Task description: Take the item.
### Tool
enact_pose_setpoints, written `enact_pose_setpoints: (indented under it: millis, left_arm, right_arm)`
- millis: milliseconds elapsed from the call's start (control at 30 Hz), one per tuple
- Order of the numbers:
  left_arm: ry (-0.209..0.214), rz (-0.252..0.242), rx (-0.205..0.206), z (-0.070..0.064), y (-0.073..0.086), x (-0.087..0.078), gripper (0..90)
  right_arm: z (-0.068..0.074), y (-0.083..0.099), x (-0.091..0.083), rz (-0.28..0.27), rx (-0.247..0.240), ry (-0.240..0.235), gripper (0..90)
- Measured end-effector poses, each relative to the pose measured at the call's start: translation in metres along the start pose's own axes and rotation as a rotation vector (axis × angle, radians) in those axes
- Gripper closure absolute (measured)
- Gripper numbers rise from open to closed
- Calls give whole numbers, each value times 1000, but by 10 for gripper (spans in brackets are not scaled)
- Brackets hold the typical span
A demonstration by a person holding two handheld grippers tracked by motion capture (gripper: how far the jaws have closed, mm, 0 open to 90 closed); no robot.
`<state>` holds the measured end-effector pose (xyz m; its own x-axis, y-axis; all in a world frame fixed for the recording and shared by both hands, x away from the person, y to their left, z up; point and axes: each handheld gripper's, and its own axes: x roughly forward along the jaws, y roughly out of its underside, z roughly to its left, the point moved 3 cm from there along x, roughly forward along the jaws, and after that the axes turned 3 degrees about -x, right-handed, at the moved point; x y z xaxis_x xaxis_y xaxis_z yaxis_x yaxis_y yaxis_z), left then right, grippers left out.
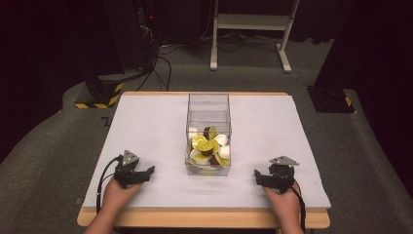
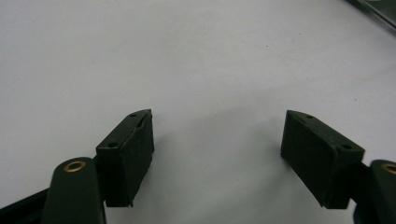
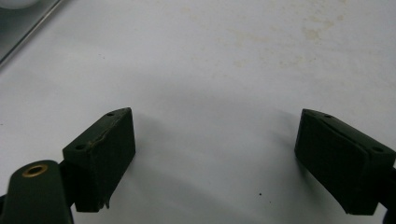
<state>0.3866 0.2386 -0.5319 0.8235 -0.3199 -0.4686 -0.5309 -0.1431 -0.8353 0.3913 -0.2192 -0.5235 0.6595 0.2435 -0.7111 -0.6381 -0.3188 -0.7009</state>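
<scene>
A clear plastic box (image 1: 208, 105) stands upright at the middle of the white table top (image 1: 146, 122). Inside it lie several pieces: yellow-green slices (image 1: 203, 144), white pieces (image 1: 221, 140) and brown ones (image 1: 207, 132). My left gripper (image 1: 146, 171) rests near the front left, held by a hand, and is open. My right gripper (image 1: 259, 176) rests near the front right, also open. In the left gripper view the gripper (image 2: 218, 140) has its jaws spread wide over bare white surface. In the right gripper view the gripper (image 3: 215, 140) is just as wide open, with nothing between.
The box's edge shows at the top right corner (image 2: 378, 9) of the left gripper view and at the top left corner (image 3: 23, 23) of the right gripper view. Beyond the table, a white frame (image 1: 253, 29), black stands with hazard tape (image 1: 100, 95) and cables lie on the grey floor.
</scene>
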Motion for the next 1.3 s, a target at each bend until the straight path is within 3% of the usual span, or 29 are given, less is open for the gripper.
enact_pose_setpoints:
  millis: [167,567,767,867,967,1067,1300]
  left_arm:
    - [0,-2,-4,0,0,0,257]
    - [0,1,0,0,0,0,258]
    - [-3,8,16,1,0,-1,258]
    - [-3,-2,-4,-1,0,0,258]
    - [-3,2,5,0,0,-1,259]
    - [-4,-6,-6,-1,1,0,260]
    - [-4,-6,-7,-1,1,0,260]
  right_arm:
    - [4,-5,-4,-17,-31,-2,137]
    - [28,-24,-21,-60,-67,-95,131]
    - [45,-43,-30,-119,-101,-153,141]
    - [53,-52,-35,-157,-114,-170,150]
    - [57,-58,-39,-174,-122,-188,160]
    - [63,-68,-46,-206,-131,-239,209]
    - [76,-83,-51,-234,-157,-253,206]
